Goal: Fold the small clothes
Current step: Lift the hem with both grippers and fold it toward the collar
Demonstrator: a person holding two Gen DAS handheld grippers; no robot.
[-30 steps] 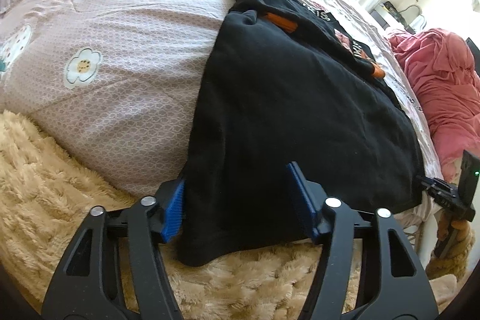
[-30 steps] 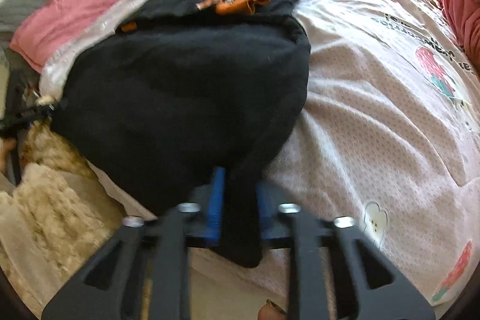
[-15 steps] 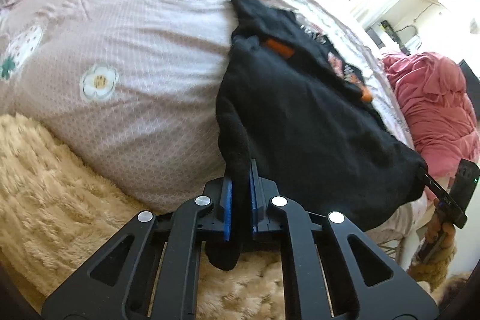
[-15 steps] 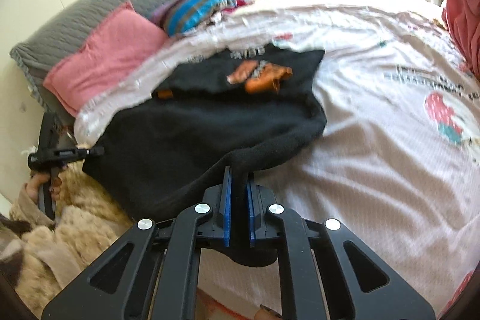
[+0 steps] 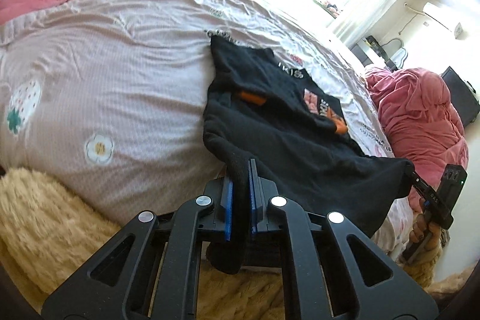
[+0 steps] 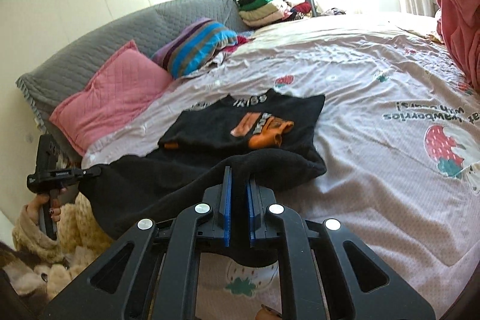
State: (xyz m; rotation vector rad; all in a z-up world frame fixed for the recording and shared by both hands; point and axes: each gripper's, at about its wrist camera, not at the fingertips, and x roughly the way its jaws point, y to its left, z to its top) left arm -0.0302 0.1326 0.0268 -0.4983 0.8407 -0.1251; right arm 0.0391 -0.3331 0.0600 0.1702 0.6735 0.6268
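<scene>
A black sweater (image 5: 288, 146) with an orange print (image 6: 261, 129) lies on the bed, its near hem lifted off the cover. My left gripper (image 5: 240, 170) is shut on one bottom corner of the sweater. My right gripper (image 6: 238, 176) is shut on the other bottom corner (image 6: 264, 161). The hem hangs stretched between the two grippers. The right gripper also shows in the left wrist view (image 5: 420, 185), and the left gripper shows in the right wrist view (image 6: 87, 171).
The bed cover (image 6: 375, 116) is pale pink with strawberry prints. A pink pillow (image 6: 111, 92), a striped pillow (image 6: 195, 45) and stacked clothes (image 6: 264, 8) sit by the grey headboard (image 6: 126, 29). A red blanket (image 5: 420, 116) lies at the bed's far side. A beige fluffy fabric (image 5: 48, 218) lies at the near edge.
My left gripper closed on the sweater's corner. Both grippers have since risen and pulled back, lifting the hem off the bed and stretching it between them.
</scene>
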